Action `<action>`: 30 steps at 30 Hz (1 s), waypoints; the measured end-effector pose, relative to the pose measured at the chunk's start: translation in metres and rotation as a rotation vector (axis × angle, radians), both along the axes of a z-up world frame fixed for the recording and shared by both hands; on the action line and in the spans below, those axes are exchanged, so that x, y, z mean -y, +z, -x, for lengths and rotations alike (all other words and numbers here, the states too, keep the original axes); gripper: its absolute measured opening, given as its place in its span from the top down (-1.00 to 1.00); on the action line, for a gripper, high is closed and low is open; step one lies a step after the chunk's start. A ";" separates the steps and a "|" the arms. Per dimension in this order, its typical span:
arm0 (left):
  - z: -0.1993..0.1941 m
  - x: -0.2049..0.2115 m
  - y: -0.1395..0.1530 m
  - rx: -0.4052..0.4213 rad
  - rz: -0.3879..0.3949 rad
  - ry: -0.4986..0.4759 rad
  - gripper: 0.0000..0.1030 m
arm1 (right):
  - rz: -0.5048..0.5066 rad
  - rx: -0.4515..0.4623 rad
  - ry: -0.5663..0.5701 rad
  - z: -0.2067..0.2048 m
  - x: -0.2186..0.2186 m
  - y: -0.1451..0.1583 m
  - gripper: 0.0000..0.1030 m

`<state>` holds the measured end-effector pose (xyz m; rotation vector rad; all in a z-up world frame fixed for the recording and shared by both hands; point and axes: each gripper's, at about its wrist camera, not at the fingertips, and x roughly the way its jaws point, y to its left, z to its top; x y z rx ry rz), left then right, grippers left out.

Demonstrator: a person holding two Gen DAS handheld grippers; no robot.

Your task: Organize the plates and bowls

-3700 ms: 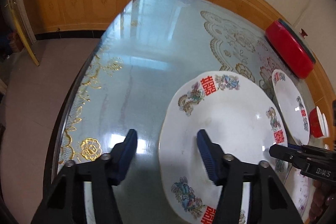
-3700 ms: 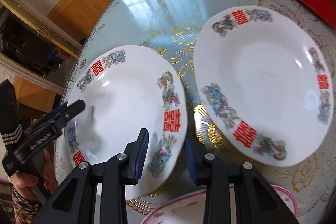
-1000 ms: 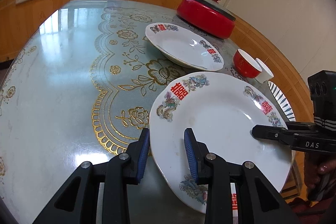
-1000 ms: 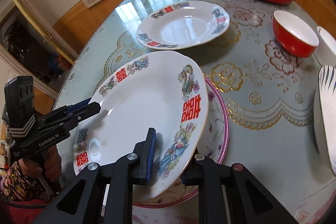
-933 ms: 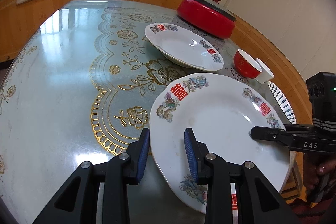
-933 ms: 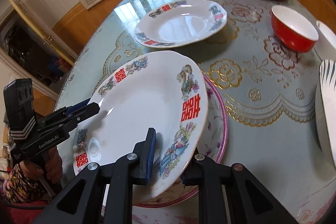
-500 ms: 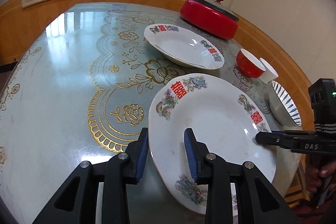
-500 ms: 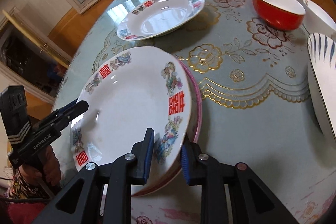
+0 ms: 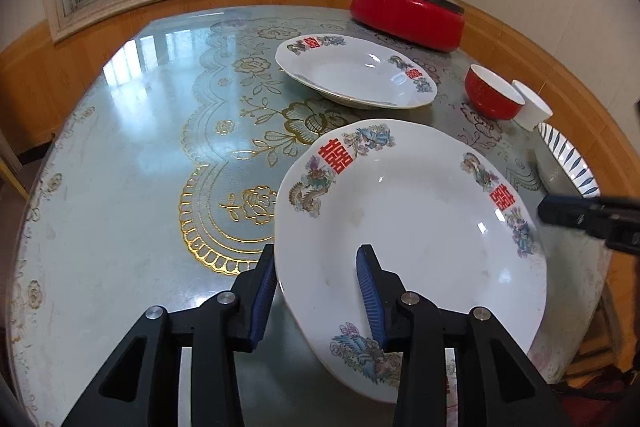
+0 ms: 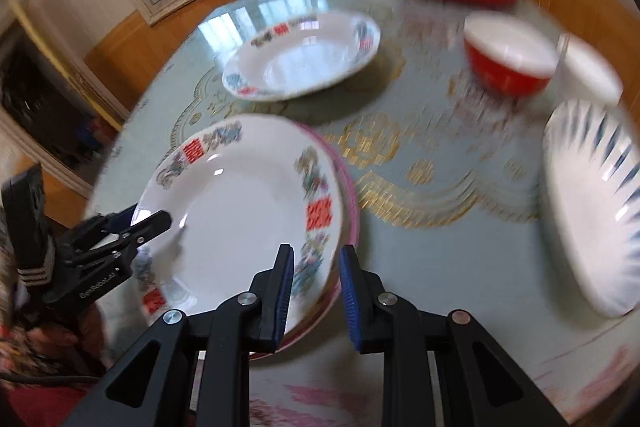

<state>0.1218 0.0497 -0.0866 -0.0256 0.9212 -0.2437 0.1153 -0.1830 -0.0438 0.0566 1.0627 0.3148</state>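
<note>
- My left gripper (image 9: 316, 283) has just been easing apart; the white plate (image 9: 416, 227) rim sits loosely between the pads.
- That plate lies on the pink-rimmed plate (image 10: 352, 195).
- My right gripper (image 10: 316, 291) straddles both rims, pads apparently clear.

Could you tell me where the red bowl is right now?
In the left wrist view the red bowl stands at the table's far right, between the far plate and a white cup.
</note>
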 end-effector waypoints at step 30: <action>0.004 0.001 0.034 0.033 -0.019 0.060 -0.29 | -0.161 -0.084 -0.018 -0.017 0.022 -0.011 0.58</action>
